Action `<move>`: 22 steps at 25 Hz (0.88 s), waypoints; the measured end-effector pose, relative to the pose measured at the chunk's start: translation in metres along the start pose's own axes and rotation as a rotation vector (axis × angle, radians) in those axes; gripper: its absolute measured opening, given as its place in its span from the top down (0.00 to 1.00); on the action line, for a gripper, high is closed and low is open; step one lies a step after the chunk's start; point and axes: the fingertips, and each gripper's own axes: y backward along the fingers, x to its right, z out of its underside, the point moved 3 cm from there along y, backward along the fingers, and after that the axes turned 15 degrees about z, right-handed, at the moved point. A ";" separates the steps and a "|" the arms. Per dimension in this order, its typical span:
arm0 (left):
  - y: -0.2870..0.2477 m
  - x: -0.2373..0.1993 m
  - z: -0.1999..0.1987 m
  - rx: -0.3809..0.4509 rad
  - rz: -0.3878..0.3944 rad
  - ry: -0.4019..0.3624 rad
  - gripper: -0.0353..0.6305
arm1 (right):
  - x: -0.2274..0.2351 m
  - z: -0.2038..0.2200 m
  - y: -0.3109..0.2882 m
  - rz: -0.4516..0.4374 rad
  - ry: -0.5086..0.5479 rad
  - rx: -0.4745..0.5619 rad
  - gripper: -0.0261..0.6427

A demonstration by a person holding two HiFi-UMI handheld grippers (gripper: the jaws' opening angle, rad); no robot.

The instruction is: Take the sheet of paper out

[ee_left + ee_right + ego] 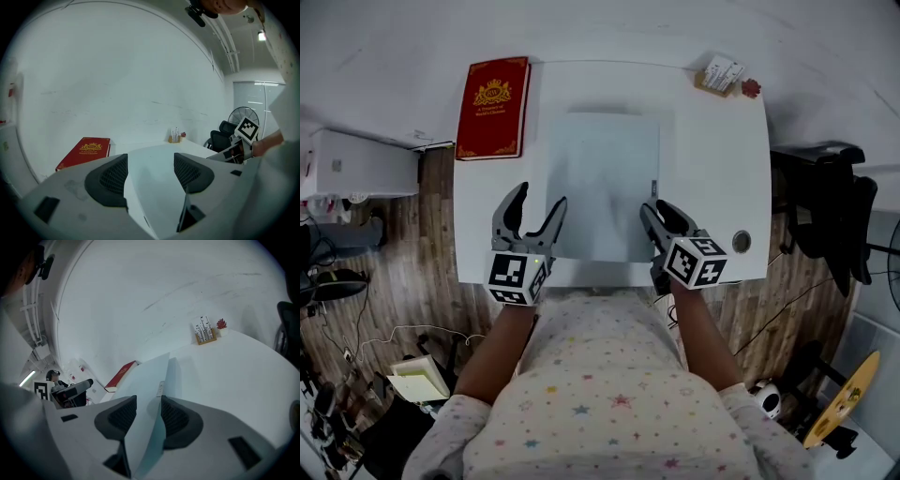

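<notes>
Paper of this kind is light, limp and easily creased, and the sheet of paper point(605, 183) lies flat on the white table point(722, 159), apparently inside a bluish translucent sleeve point(158, 441) whose near right edge runs up between the jaws of the right gripper point(659, 214). In the right gripper view those jaws are pinched onto that edge, and a paler layer and a bluish layer both show there, lifted a little off the table. The left gripper point(541, 197) is released, its jaws wide apart and nothing between them. It hovers just over the sleeve's near left edge, and the sheet stretches away ahead of it.

The sleeve looks smooth and probably slippery, so my judgement is that it needs to stay clamped while the paper alone is drawn out. The best hold for the free gripper would be an exposed edge or corner of the paper, taken gently and pulled flat along the sleeve, not upward. A red book point(494, 106) lies well beyond the left gripper.
</notes>
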 end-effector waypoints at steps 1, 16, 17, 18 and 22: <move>0.001 0.001 0.001 -0.001 0.000 -0.002 0.52 | 0.000 0.000 0.000 0.004 0.000 0.002 0.73; 0.022 0.016 0.005 -0.015 0.014 -0.022 0.52 | -0.049 -0.050 0.041 -0.163 -0.005 0.101 0.86; 0.025 0.015 0.005 -0.014 0.008 -0.020 0.52 | -0.056 -0.055 0.043 -0.184 0.002 0.108 0.86; 0.029 0.015 0.005 -0.012 0.001 -0.019 0.52 | -0.063 -0.059 0.045 -0.206 0.009 0.114 0.87; 0.048 0.015 0.005 0.010 -0.010 -0.041 0.52 | -0.095 -0.074 0.051 -0.298 0.060 0.156 0.89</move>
